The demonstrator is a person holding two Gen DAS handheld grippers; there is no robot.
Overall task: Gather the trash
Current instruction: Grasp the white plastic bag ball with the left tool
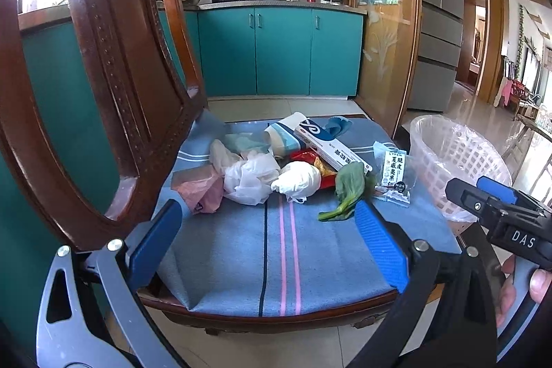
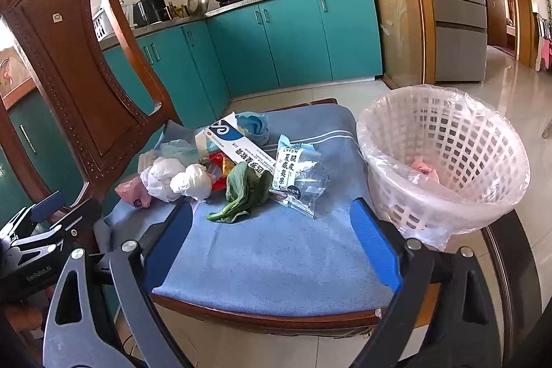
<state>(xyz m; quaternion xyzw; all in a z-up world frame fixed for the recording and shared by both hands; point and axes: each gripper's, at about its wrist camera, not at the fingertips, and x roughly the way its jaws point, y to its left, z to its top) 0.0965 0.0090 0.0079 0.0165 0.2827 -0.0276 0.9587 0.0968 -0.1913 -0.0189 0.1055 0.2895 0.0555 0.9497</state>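
1. Our left gripper (image 1: 270,238) and right gripper (image 2: 272,238) hover with fingers spread wide, holding nothing.
2. The trash pile (image 2: 220,171) crowds the chair cushion's (image 2: 276,250) far half; its near edge lies bare.
3. The lined wastebasket (image 2: 445,157) stands just beside the cushion's right edge.

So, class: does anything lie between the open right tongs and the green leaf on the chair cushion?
Nothing visible does. Only bare blue cushion lies between the right tongs and the green leaf. The snack wrapper sits just to its right, touching it.
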